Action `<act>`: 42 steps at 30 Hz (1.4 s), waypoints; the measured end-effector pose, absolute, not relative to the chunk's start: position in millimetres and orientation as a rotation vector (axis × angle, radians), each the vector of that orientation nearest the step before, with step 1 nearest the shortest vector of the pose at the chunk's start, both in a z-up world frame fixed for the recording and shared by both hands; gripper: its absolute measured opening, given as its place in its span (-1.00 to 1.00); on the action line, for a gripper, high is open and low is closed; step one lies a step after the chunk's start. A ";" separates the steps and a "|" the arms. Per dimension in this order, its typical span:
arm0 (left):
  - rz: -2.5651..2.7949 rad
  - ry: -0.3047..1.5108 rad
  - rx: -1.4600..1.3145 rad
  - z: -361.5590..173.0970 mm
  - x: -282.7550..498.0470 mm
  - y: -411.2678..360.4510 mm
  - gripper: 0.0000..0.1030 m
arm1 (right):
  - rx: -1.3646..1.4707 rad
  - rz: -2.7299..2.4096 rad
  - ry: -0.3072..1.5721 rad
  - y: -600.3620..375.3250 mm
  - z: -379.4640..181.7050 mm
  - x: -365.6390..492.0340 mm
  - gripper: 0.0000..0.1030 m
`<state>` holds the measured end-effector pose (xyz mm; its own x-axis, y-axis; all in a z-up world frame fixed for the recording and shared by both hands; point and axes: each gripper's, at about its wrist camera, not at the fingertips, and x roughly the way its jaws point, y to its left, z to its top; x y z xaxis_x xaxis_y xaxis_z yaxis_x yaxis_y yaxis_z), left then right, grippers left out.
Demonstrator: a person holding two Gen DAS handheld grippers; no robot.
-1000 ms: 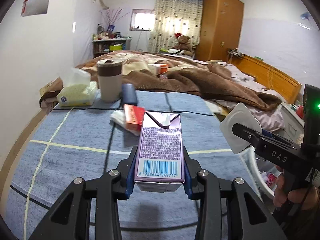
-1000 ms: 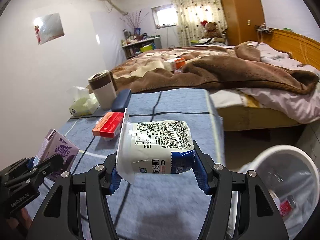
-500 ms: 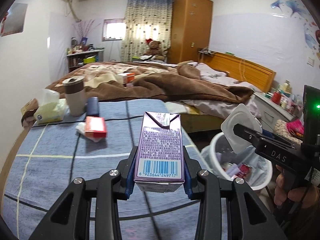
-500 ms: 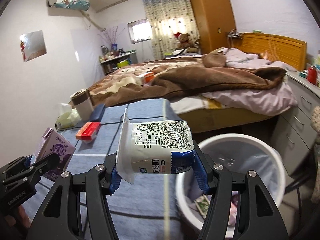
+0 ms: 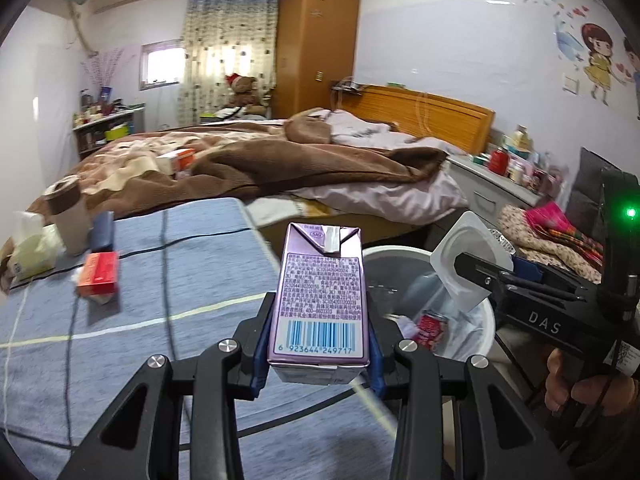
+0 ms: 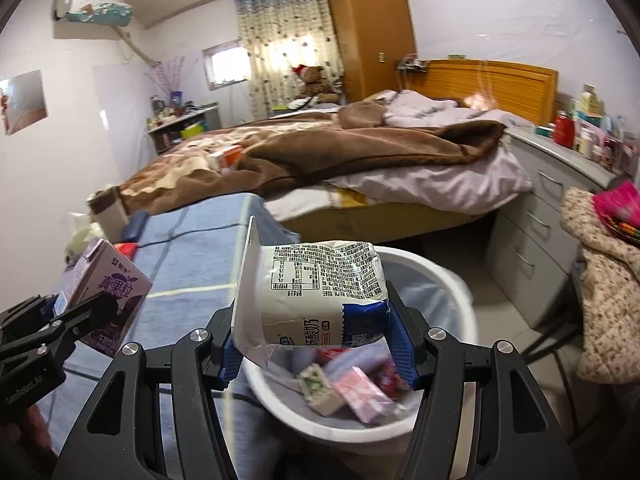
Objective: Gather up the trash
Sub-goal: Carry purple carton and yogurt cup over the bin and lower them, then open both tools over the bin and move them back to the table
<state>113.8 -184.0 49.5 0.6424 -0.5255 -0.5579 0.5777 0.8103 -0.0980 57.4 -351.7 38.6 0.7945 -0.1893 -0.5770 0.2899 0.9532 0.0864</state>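
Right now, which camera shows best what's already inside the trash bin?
The right wrist view: it looks down into the white trash bin and shows several discarded packs. The left wrist view shows the bin side-on, mostly hidden by the purple carton, with one red wrapper visible.

Trash in white bin [image 6: 460,292] blurred, half behind yogurt cup [image 6: 320,292]

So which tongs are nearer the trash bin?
Right. The right tongs hang over the trash bin rim; the left tongs sit back over the blue tabletop beside it.
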 end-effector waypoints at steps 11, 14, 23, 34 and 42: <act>-0.738 0.632 0.158 39.2 108.7 -243.3 -0.22 | 0.187 -0.346 0.667 -385.1 22.1 48.1 0.20; -0.751 0.643 0.159 36.5 112.2 -253.1 -0.22 | 0.188 -0.364 0.683 -392.7 18.8 47.1 0.20; -0.770 0.684 0.179 23.0 124.2 -275.9 -0.22 | 0.165 -0.387 0.737 -400.5 8.0 54.3 0.20; -0.779 0.712 0.137 18.3 130.9 -273.7 0.26 | 0.158 -0.418 0.762 -403.0 4.1 58.6 0.36; -0.745 0.729 0.134 11.2 135.9 -263.2 0.26 | 0.180 -0.412 0.730 -401.8 3.9 54.2 0.36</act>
<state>135.9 -263.2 11.2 0.5052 -0.5709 -0.6471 0.6596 0.7390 -0.1370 54.2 -401.8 3.9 0.6696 -0.3017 -0.6787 0.4252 0.9050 0.0172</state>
